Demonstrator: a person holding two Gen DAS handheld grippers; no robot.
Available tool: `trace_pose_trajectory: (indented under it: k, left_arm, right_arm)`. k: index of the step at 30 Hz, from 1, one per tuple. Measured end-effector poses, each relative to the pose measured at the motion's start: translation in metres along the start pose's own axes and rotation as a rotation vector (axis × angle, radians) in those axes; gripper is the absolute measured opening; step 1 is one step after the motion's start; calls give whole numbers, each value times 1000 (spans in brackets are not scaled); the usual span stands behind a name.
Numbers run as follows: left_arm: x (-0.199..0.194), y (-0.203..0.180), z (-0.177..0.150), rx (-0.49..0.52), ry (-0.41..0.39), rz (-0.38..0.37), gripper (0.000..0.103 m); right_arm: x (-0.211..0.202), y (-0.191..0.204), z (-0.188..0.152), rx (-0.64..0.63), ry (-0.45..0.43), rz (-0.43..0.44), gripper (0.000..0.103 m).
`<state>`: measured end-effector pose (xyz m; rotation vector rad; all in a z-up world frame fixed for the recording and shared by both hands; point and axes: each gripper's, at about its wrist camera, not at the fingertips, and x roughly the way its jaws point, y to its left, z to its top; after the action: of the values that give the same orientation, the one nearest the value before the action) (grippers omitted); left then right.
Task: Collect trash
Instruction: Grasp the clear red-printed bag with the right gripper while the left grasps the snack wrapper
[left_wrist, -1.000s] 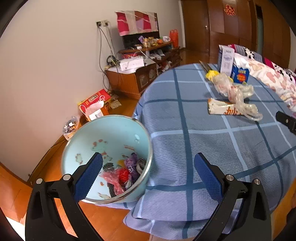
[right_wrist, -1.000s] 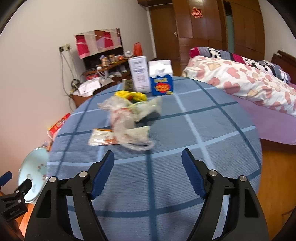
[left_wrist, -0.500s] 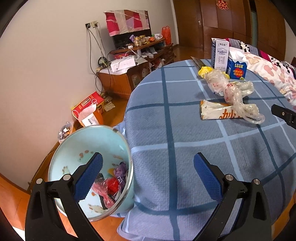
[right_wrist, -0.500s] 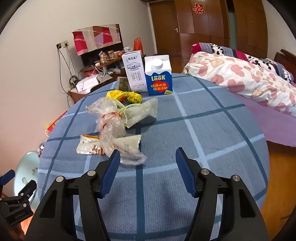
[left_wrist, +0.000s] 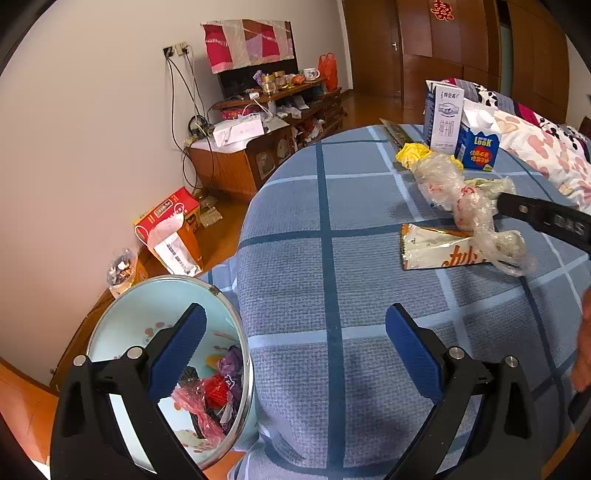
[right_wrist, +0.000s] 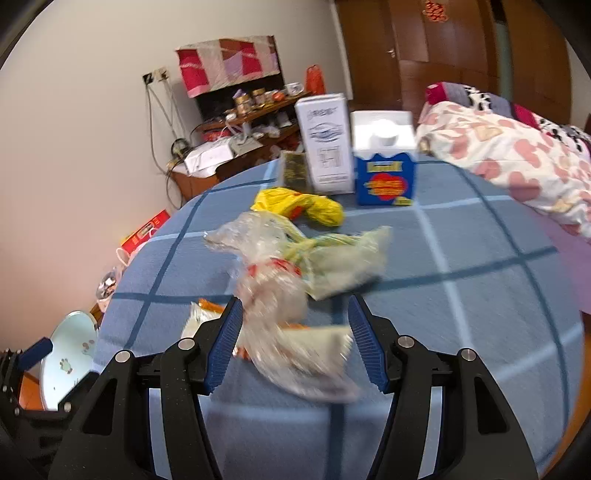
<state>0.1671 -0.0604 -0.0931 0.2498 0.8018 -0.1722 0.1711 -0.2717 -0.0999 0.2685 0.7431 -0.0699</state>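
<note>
A crumpled clear plastic bag (right_wrist: 273, 295) lies on the blue checked tablecloth (right_wrist: 480, 295), over a white and orange snack wrapper (left_wrist: 436, 251). My right gripper (right_wrist: 295, 314) straddles the bag's near end. Its jaws are part closed, with the pads at the bag's sides and no clear squeeze on it. One black finger of it shows in the left wrist view (left_wrist: 543, 218). Beyond lie a yellow bag (right_wrist: 299, 203) and two cartons, white (right_wrist: 328, 144) and blue (right_wrist: 384, 173). My left gripper (left_wrist: 295, 325) is open and empty, over the table edge and the light blue trash bin (left_wrist: 147, 306).
The bin stands on the wooden floor against the table's left edge and holds red and purple scraps. A red box (left_wrist: 166, 214) and a low wooden cabinet (left_wrist: 236, 162) line the wall. A bed with a heart-patterned quilt (right_wrist: 517, 147) is at the right.
My right gripper came forward to the clear bag, which now lies between its narrower jaws. My left gripper shifted, so the bin slid to the lower left of its view.
</note>
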Motion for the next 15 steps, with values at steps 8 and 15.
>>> trace_pose_trajectory:
  k: [8, 15]
  left_arm:
    - [10, -9, 3, 30, 1, -27, 95]
    - [16, -36, 16, 82, -16, -96, 94]
  right_arm:
    - [30, 8, 9, -40, 95, 98, 25]
    - [-38, -13, 4, -85, -14, 71, 24]
